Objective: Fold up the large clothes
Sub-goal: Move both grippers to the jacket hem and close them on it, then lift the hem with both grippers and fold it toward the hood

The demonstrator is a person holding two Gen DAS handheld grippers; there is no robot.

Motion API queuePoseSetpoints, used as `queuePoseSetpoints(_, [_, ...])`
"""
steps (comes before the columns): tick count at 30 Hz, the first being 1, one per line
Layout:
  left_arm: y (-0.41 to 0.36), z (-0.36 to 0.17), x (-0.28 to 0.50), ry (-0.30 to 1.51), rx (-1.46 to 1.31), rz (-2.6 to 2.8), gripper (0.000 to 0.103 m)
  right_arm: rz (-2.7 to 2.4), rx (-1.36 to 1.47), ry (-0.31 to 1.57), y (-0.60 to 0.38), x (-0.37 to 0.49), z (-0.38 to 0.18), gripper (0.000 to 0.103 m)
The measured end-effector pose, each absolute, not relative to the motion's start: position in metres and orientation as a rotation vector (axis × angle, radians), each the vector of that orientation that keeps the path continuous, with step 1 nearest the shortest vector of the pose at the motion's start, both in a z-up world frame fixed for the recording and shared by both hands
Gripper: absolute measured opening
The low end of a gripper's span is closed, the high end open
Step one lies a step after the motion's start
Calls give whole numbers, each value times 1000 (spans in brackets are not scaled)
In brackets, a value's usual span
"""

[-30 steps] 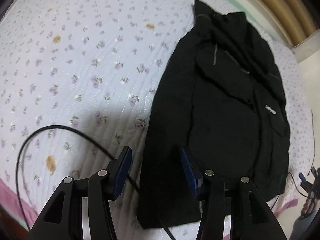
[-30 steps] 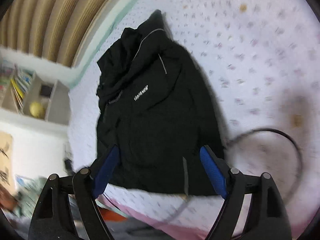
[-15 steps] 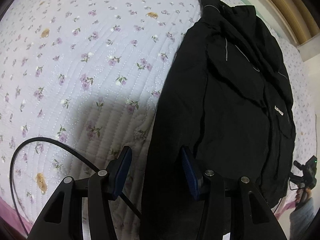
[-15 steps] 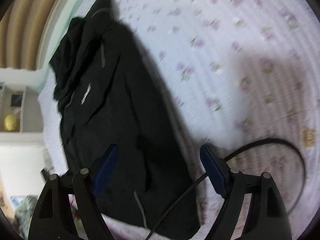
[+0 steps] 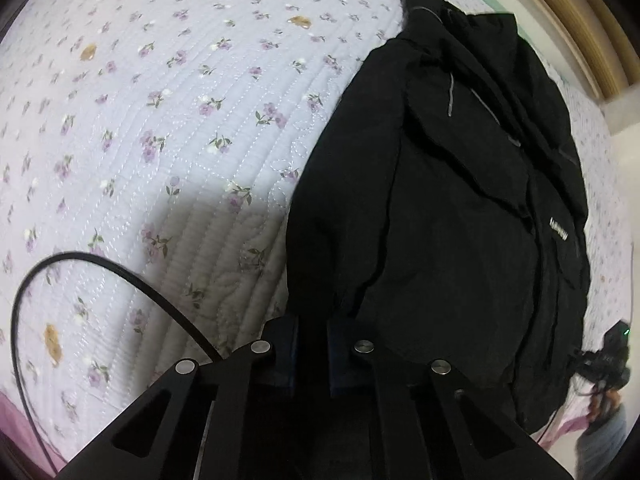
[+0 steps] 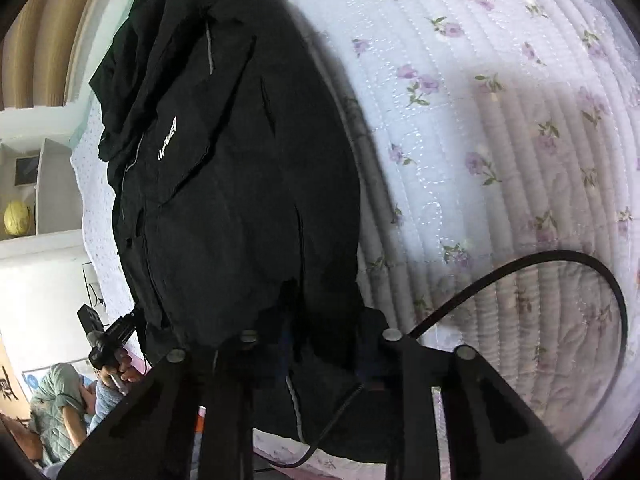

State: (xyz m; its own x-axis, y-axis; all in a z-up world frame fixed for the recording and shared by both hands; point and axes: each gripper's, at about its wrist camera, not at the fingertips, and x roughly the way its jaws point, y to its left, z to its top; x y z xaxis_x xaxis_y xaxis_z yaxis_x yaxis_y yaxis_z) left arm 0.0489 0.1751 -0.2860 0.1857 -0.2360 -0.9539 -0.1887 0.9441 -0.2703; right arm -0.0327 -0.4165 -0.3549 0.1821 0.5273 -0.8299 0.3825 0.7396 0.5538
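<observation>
A black jacket point(image 5: 460, 208) lies lengthwise on a quilted floral bedspread point(image 5: 180, 128), hood end far away, folded narrow with a small white logo showing. My left gripper point(image 5: 312, 332) is shut on the jacket's near left hem edge. In the right wrist view the jacket point(image 6: 232, 168) fills the left half. My right gripper point(image 6: 320, 340) is shut on the near hem, and cloth bunches between its blue pads and hides them.
A black cable point(image 5: 100, 264) loops over the bedspread at the left, and shows in the right wrist view point(image 6: 560, 264). A wooden headboard point(image 5: 580, 20) stands beyond the jacket. A shelf with a yellow ball point(image 6: 16, 218) and a seated person point(image 6: 60, 400) are off the bed's side.
Both grippers moved down to the jacket's near hem and closed on it; they were open above it before.
</observation>
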Motion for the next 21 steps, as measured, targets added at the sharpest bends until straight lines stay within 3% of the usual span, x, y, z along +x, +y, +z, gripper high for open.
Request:
queuePoseSetpoints(3, [174, -280, 50, 1399, -322, -53, 16, 121, 800, 1432, -420, -33, -358, 28])
queuePoseSetpoints(5, [179, -277, 51, 1408, -276, -41, 35, 114, 810, 1432, -422, -34, -360, 28])
queuePoseSetpoints(7, [186, -280, 53, 1424, -261, -41, 45, 112, 815, 1436, -421, -33, -362, 28])
queuePoseSetpoints(11, [190, -290, 60, 1474, -250, -93, 51, 109, 818, 1448, -414, -25, -365, 28])
queuePoseSetpoints(12, [189, -292, 62, 1488, -242, -90, 50, 107, 820, 1449, -413, -23, -365, 28])
queuePoseSetpoints(14, [186, -292, 63, 1492, -315, -145, 11, 101, 819, 1443, -412, -24, -364, 28])
queuePoseSetpoints(21, [170, -268, 62, 1435, -225, -77, 7, 93, 775, 1407, -408, -27, -341, 19])
